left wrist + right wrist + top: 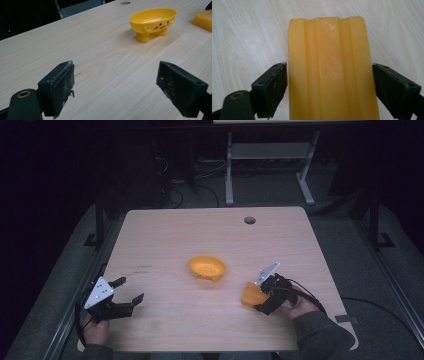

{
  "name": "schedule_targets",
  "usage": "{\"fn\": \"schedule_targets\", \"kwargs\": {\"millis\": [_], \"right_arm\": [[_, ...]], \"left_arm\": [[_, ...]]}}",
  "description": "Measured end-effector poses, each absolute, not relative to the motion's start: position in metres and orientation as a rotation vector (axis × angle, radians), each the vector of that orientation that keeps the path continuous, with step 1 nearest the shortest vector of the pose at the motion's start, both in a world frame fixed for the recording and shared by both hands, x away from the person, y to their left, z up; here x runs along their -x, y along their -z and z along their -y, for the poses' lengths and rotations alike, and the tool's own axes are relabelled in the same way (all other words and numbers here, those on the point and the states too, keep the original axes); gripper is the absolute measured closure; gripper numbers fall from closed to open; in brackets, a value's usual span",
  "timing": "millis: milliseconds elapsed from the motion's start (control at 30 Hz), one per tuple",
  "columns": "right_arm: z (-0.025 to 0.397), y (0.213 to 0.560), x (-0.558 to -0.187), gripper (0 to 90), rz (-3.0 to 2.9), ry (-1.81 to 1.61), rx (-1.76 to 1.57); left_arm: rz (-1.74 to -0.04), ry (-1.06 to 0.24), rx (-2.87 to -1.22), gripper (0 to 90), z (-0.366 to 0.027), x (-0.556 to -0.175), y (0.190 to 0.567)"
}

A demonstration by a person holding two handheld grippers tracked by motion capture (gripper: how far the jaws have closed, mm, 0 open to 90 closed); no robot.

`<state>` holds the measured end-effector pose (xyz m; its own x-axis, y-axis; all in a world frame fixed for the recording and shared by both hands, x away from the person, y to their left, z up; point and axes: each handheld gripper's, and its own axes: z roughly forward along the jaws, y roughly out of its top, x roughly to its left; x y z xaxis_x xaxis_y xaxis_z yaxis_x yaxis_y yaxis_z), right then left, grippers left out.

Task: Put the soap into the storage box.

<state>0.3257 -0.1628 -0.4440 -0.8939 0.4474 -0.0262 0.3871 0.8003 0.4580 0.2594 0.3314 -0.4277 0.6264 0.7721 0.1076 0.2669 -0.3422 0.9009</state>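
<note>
A yellow soap dish (206,267) with a little face and feet stands at the table's middle; in the left gripper view the dish (152,18) sits far ahead. An orange-yellow ridged soap bar (251,295) lies to its right. My right gripper (258,296) is open with one jaw on each side of the bar. In the right gripper view the bar (329,65) spans almost the whole gap of the right gripper (329,75). My left gripper (131,289) is open over bare wood at the front left, and nothing is between the jaws of the left gripper (115,82). The bar's corner (203,21) shows at the far right.
The wooden table (200,230) has a round cable hole (249,220) near its far edge. Behind it on the dark floor stand a white desk frame (270,165) and loose cables (170,190). A hand holds each gripper at the front edge.
</note>
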Motion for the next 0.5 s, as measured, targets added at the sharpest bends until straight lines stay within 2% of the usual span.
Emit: {"fn": "schedule_targets", "kwargs": {"millis": [500], "right_arm": [[0.1559,0.4486,-0.3319,18.7,-2.874,-0.658,-0.630]], "left_arm": [[-0.825,-0.671,-1.896,13.9,-0.3316,-0.2593,0.4272]]}}
